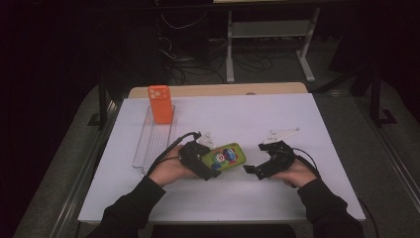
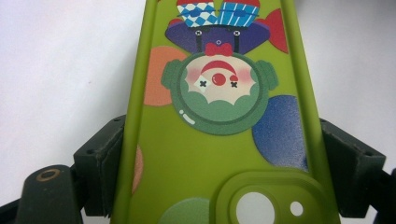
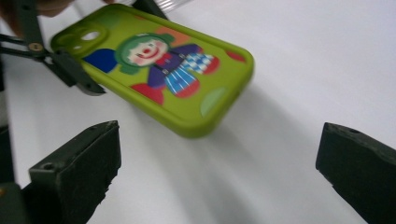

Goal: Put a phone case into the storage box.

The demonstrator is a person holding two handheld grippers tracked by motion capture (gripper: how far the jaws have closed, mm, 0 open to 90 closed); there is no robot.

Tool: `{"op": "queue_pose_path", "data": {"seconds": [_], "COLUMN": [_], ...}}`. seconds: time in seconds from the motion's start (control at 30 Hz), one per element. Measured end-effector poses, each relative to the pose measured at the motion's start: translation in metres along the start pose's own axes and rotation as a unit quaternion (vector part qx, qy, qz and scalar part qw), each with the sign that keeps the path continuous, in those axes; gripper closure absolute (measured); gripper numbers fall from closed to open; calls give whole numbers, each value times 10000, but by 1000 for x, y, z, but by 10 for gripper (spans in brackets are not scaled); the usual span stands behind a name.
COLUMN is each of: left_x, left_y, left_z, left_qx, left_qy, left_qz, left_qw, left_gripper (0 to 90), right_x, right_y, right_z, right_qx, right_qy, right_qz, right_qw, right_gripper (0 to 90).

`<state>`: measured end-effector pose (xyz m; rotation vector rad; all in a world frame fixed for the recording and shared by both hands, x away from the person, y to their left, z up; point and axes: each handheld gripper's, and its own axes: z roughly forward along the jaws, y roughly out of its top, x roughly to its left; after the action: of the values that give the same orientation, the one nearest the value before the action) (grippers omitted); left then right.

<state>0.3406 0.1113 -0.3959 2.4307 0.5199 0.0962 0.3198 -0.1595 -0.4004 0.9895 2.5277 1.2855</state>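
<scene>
A lime-green phone case [image 1: 225, 156] printed with a clown is held just above the white table top, near the table's middle. My left gripper [image 1: 208, 166] is shut on its camera-hole end, with the pads pressing both long edges of the case [image 2: 219, 140]. My right gripper [image 1: 253, 158] stands open just right of the case's free end, with nothing between its jaws. In the right gripper view the green case [image 3: 159, 65] lies ahead of the open gripper [image 3: 219, 177], tilted above its shadow, and the left gripper [image 3: 60, 60] clamps its far end.
An orange phone case [image 1: 160, 103] stands upright at the far end of a clear ribbed tray [image 1: 148, 144] on the left. The white table top [image 1: 257, 119] has bare room at the right and front. A wooden strip runs along its far edge.
</scene>
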Motion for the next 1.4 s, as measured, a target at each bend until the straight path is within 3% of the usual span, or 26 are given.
{"op": "queue_pose_path", "data": {"seconds": [0.03, 0.07, 0.1, 0.13, 0.33, 0.7, 0.73, 0.87, 0.93, 0.97, 1.2, 1.37, 1.4], "left_x": [2, 3, 2, 4, 2, 2, 3, 3, 6, 6, 7, 7, 7], "left_y": [0, 1, 0, 0, 1, 1, 1, 0, 0, 0, 0, -1, -1], "left_z": [-2, -2, 0, -1, 1, 1, 0, -1, -2, -2, -3, -3, -2], "left_qx": [124, 108, -8, 40, -31, -69, -16, -89, -10, -69, -30, -32, -74], "left_qy": [27, 60, 70, 83, 72, 85, 86, 110, 137, 132, 164, 158, 155], "left_qz": [93, 64, -131, -134, -241, -290, -229, -296, -148, -242, -183, -179, -220], "left_qw": [9999, 9999, 9999, 9999, 9997, 9995, 9997, 9995, 9998, 9996, 9997, 9997, 9996], "left_gripper": [155, 155, 155, 155, 154, 155, 155, 155, 155, 155, 155, 155, 155], "right_x": [0, 0, 1, 0, 3, 14, 15, 19, 22, 24, 33, 39, 40], "right_y": [-3, -6, -9, -11, -18, -16, -17, -17, -17, -17, -18, -20, -20], "right_z": [0, 0, -1, 0, 5, 8, 8, 8, 8, 8, 9, 13, 13], "right_qx": [-47, -80, -131, -174, -118, -314, -306, -327, -325, -360, -329, -228, -215], "right_qy": [-160, -242, -299, -378, -543, -996, -1048, -1276, -1322, -1379, -1711, -1978, -2031], "right_qz": [76, 154, 234, 273, 357, -302, -416, -844, -985, -1088, -1791, -2341, -2488], "right_qw": [9998, 9996, 9992, 9988, 9978, 9941, 9932, 9877, 9858, 9838, 9683, 9516, 9468], "right_gripper": [0, 0, 0, 0, 0, 0, 0, 0, 0, 0, 0, 0, 0]}}
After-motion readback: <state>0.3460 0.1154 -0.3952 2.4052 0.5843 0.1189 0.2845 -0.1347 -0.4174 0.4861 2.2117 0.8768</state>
